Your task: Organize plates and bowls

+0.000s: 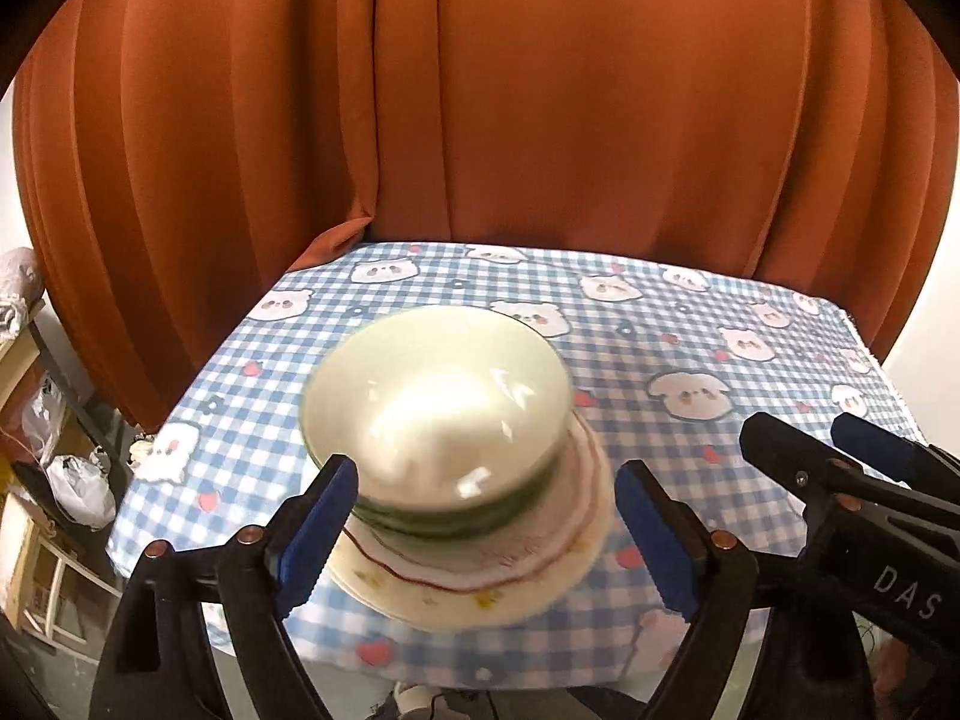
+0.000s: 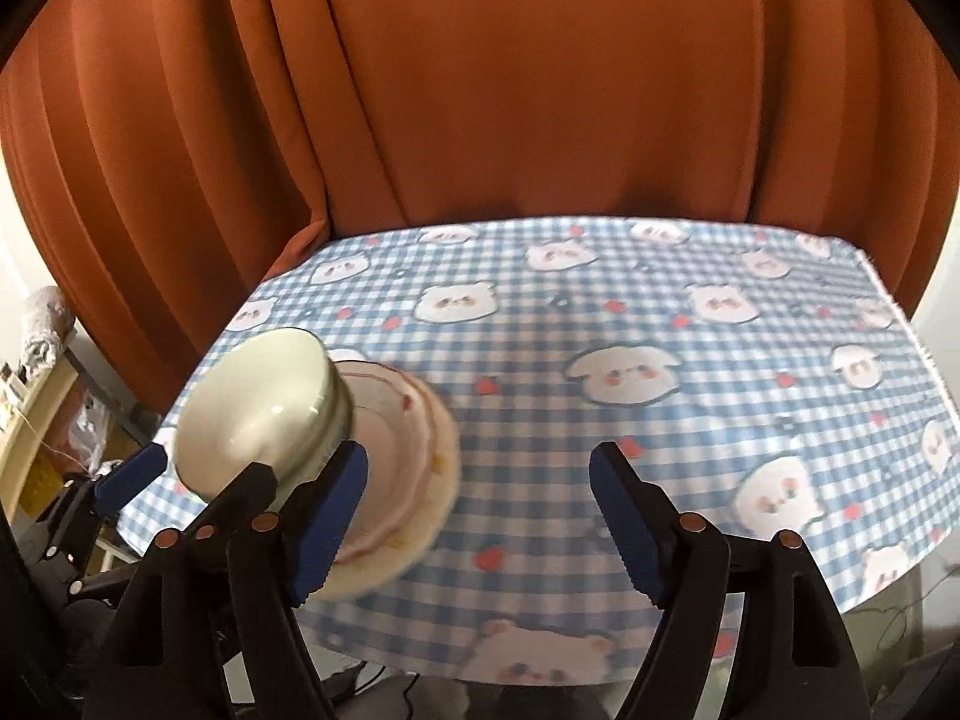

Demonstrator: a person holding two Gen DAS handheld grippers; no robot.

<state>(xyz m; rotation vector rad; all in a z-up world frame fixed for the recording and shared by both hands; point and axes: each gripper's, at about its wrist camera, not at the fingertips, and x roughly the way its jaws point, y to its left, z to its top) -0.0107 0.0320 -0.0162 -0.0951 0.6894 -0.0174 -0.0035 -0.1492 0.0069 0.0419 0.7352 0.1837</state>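
A stack of pale green glazed bowls [image 1: 435, 414] sat on a pile of cream scalloped plates with a red rim line [image 1: 480, 570], near the front left of the worktop covered in a blue-and-white checked cloth with bear faces [image 1: 660, 324]. The left gripper [image 1: 486, 531] hovered just in front of the pile, its blue-padded jaws spread wide on either side of it and clear of the crockery. The right gripper [image 2: 477, 519] hung beside it to the right, jaws likewise apart over bare cloth with nothing between them. A rust-orange pleated curtain [image 2: 510, 90] hung behind.
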